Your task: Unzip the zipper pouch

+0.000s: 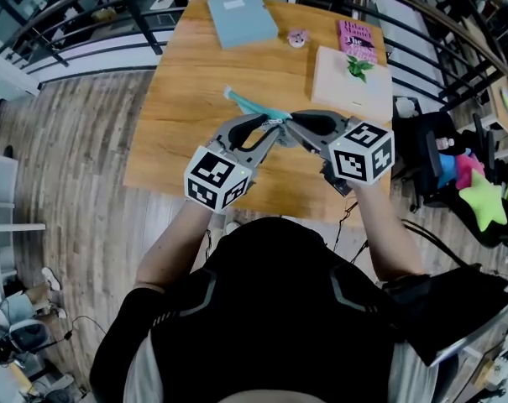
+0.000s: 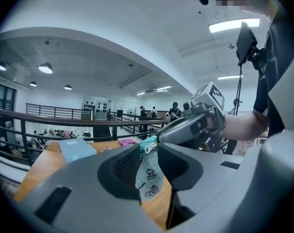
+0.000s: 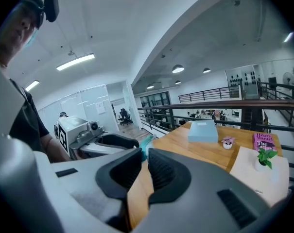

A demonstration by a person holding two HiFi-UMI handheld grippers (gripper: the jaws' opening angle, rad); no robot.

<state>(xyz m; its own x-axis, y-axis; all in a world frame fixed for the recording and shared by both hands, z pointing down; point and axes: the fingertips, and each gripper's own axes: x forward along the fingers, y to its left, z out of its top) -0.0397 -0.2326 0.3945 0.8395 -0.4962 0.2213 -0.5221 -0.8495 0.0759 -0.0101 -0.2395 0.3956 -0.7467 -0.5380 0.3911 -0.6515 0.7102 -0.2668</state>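
Over the wooden table [image 1: 178, 133] both grippers meet at a teal zipper pouch [image 1: 252, 105] held in the air. My left gripper [image 1: 274, 127] comes in from the left. In the left gripper view [image 2: 147, 166] the pouch's grey patterned fabric [image 2: 149, 176] fills the gap between its pads, with the silver zipper pull [image 2: 149, 148] just above. My right gripper [image 1: 290, 124] comes in from the right with its tips at the pouch's teal top edge. In the right gripper view [image 3: 144, 169] its pads stand almost together, and the teal pouch [image 3: 146, 147] shows just past them.
At the table's far side lie a light blue book [image 1: 241, 19], a small pink pot [image 1: 297, 38], a pink book [image 1: 357, 39] and a white box with a green plant [image 1: 352, 82]. A dark chair with bright soft toys [image 1: 468, 183] stands on the right. A railing runs behind the table.
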